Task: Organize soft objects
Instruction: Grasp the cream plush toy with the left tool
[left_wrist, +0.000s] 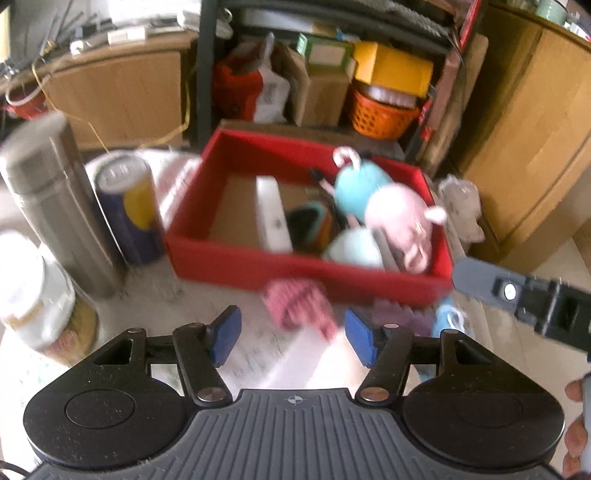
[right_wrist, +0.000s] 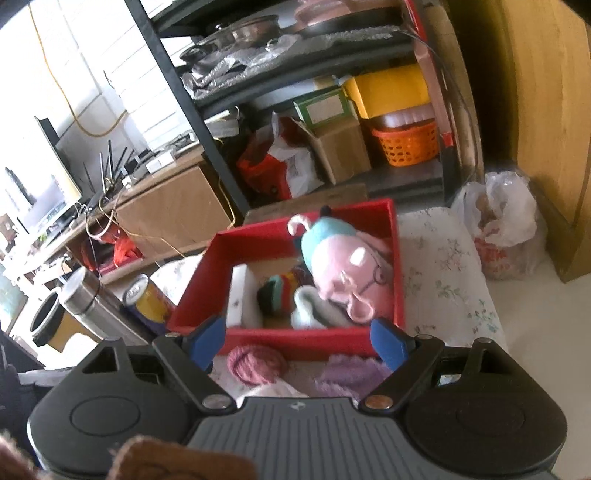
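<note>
Soft toys lie in and beside a red box on a tabletop with a flowered cloth. Inside the box a pink pig toy in a teal top rests against the right wall, with a striped knitted piece and a pale teal soft thing next to it and a white box towards the left. Just in front of the box's near wall lie a pink knitted piece and a purple fluffy piece.

The left gripper hangs over the tabletop with its blue fingers spread apart; the pink knitted piece lies just ahead of the gap, not pinched. The right gripper points at the box's near wall, its fingers also spread and holding nothing.

Left of the box stand a blue and yellow can and a steel flask.
</note>
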